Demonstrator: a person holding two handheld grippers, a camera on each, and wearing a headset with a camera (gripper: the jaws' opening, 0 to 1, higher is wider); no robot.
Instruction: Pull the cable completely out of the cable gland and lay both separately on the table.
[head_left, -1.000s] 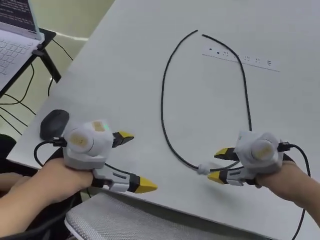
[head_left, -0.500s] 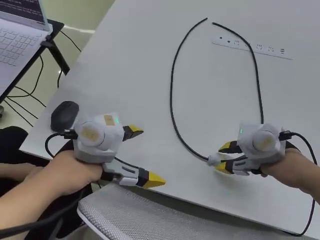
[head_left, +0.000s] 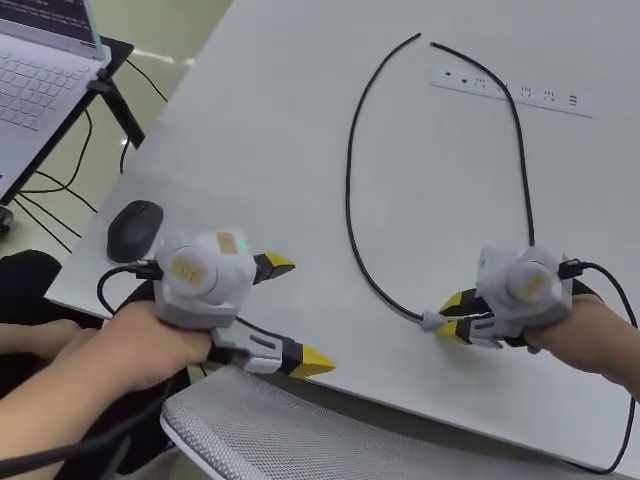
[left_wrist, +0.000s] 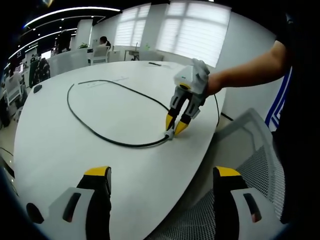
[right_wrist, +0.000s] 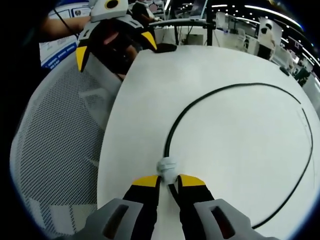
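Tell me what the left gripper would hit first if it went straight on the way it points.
Probably the black cable beside the white gland, with the right gripper just behind; depth is unclear.

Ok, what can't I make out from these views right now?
1. Whether the right gripper actually clamps the cable: in the right gripper view the cable runs between nearly closed jaws, and contact is too fine to tell.
2. How much cable sits inside the gland: the gland's own body hides it, and it is tiny in the head view.
3. The cable just past the gland: in the head view the right gripper covers it.
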